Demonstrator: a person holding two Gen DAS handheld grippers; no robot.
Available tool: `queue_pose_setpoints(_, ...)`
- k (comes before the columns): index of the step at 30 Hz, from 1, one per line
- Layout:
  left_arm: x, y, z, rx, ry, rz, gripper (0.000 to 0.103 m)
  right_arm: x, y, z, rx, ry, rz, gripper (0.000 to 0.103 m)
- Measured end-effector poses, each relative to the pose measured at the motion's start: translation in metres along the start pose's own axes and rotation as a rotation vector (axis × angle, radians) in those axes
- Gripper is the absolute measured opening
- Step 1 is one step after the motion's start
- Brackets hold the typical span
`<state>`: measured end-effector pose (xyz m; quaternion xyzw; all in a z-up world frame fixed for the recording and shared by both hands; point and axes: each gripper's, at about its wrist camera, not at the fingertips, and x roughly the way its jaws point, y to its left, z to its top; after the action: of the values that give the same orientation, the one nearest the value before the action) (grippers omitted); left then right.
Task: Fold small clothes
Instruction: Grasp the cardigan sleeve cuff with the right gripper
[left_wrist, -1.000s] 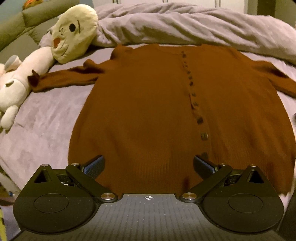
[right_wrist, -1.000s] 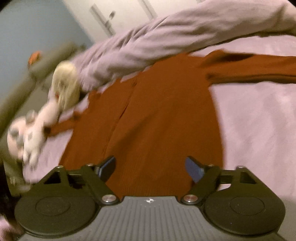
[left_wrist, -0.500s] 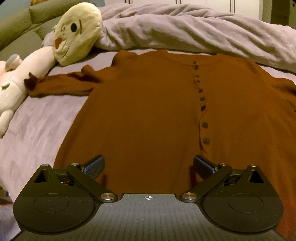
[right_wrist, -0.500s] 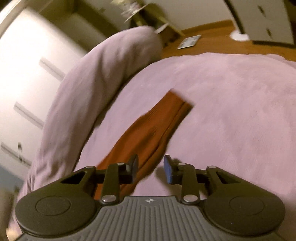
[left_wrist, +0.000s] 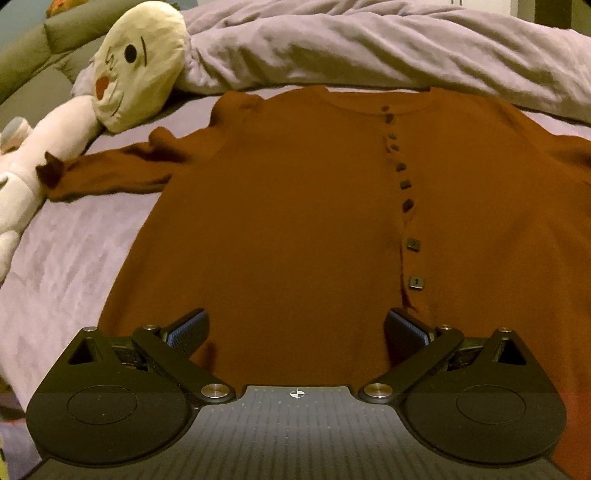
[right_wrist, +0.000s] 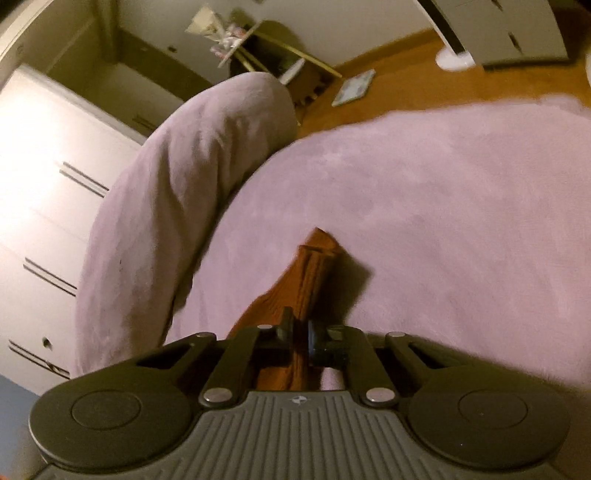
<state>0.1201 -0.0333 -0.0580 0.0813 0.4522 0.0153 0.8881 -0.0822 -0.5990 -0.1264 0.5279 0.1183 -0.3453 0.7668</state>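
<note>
Rust-brown cardigan (left_wrist: 288, 206) spread flat on the lilac bed (left_wrist: 66, 266), filling the centre of the left wrist frame; left gripper (left_wrist: 295, 328) poised at the hem, fingers wide apart, holding nothing. Right gripper (right_wrist: 300, 334) pinched shut on the right sleeve (right_wrist: 314, 269), cuff lifted at centre frame. Risks from here: thin knit slipping from the narrow pinch, body dragged askew with no hold on the hem, left sleeve (left_wrist: 110, 173) snagging the plush toy (left_wrist: 136, 62) at upper left
</note>
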Motion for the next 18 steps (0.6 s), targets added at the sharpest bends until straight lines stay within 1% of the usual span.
queue_pose_setpoints(2,0.000,0.005,0.001,-0.016,-0.001,-0.006,0.103,-0.010,0.023,-0.005,-0.089,-0.023,0.007,0.006)
queue_pose_setpoints(5,0.002,0.011,0.003,-0.036,0.000,-0.017,0.103,-0.027,0.088,-0.028,-0.326,-0.047,0.092,0.006)
queue_pose_setpoints(7,0.002,0.016,0.005,-0.049,0.000,-0.022,0.103,-0.034,0.130,-0.053,-0.445,-0.032,0.185,0.006)
queue_pose_setpoints(9,0.001,0.022,0.007,-0.067,-0.002,-0.021,0.103,-0.038,0.177,-0.090,-0.575,-0.002,0.279,0.006)
queue_pose_setpoints(12,-0.004,0.032,0.010,-0.098,-0.012,-0.034,0.103,-0.037,0.229,-0.151,-0.691,0.072,0.408,0.006)
queue_pose_setpoints(14,-0.006,0.039,0.013,-0.107,-0.017,-0.051,0.103,-0.033,0.250,-0.192,-0.751,0.135,0.466,0.006)
queue_pose_setpoints(15,-0.007,0.040,0.015,-0.105,-0.022,-0.057,0.103,-0.029,0.257,-0.213,-0.771,0.180,0.484,0.008)
queue_pose_setpoints(16,-0.010,0.041,0.018,-0.097,-0.032,-0.063,0.103,-0.024,0.260,-0.232,-0.785,0.244,0.490,0.012)
queue_pose_setpoints(17,-0.012,0.041,0.021,-0.085,-0.045,-0.070,0.103,-0.021,0.260,-0.243,-0.783,0.285,0.485,0.014)
queue_pose_setpoints(18,-0.014,0.039,0.025,-0.067,-0.058,-0.082,0.103,-0.019,0.254,-0.252,-0.760,0.306,0.472,0.016)
